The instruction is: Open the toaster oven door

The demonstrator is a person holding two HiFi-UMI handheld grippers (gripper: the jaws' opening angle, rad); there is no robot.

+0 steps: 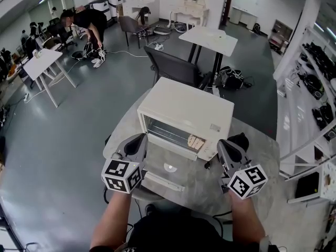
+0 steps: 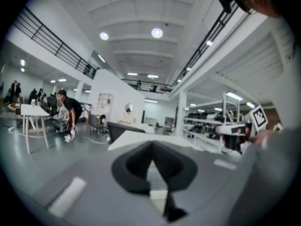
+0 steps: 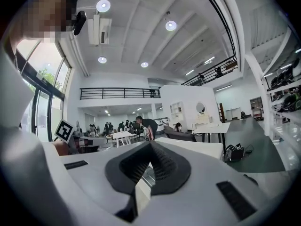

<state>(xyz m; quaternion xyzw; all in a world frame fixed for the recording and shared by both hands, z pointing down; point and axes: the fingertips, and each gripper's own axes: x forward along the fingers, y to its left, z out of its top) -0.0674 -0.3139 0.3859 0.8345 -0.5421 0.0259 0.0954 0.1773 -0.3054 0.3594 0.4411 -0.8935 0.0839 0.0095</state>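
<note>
Grey table (image 1: 257, 151) carries the cream toaster oven (image 1: 189, 106), its door (image 1: 169, 167) folded down flat toward the person. Left gripper (image 1: 139, 138) and right gripper (image 1: 223, 144) flank that door, one at either side, each with jaws pressed together on nothing

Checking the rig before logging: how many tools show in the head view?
2. The left tool is by the oven's front left corner, the right tool by its front right corner. Both are shut and empty; none seems hidden.
</note>
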